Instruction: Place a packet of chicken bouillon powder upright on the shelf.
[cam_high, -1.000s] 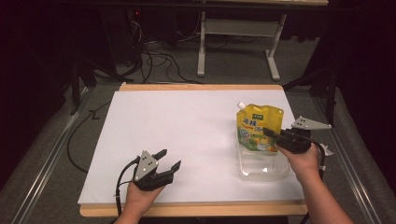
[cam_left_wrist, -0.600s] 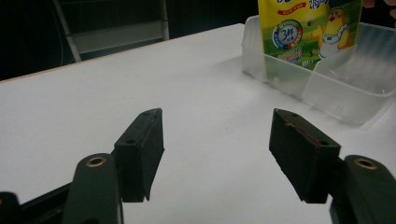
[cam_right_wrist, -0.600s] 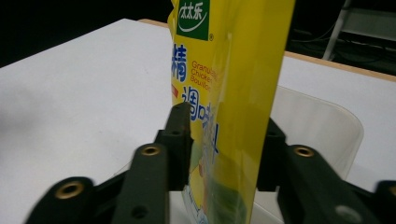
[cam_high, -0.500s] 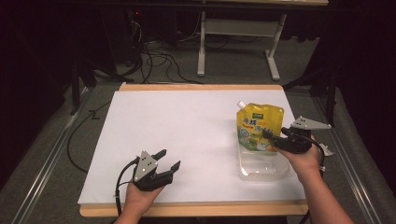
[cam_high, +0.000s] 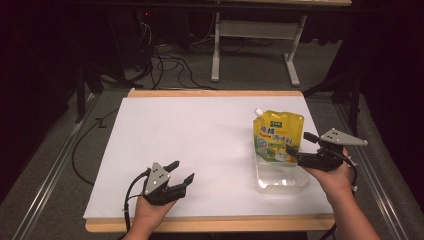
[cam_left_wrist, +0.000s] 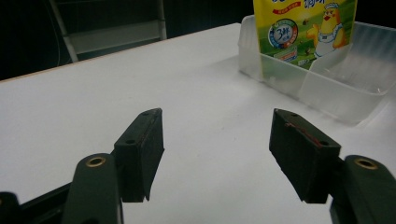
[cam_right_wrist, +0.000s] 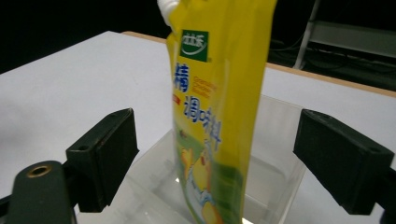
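Note:
A yellow spouted pouch (cam_high: 276, 137) with a chicken picture stands upright in a clear plastic box (cam_high: 280, 181) at the right of the white table. My right gripper (cam_high: 301, 147) is open just right of the pouch, its jaws apart from it. From the right gripper view the pouch (cam_right_wrist: 215, 107) stands edge-on ahead of my right gripper (cam_right_wrist: 215, 156), inside the box (cam_right_wrist: 275, 182). Near the front edge at the left, my left gripper (cam_high: 181, 172) rests open with nothing between its jaws. The left gripper view has my left gripper (cam_left_wrist: 217, 154) facing the pouch (cam_left_wrist: 303, 30) and the box (cam_left_wrist: 336, 88).
A white sheet (cam_high: 200, 135) covers the wooden tabletop. Behind the table a metal frame (cam_high: 255, 45) stands on the floor, with cables (cam_high: 165, 60) trailing to its left. Dark surroundings lie on both sides.
My right gripper has drawn back to the right from the pouch, which stays standing in the box. The left gripper has not moved.

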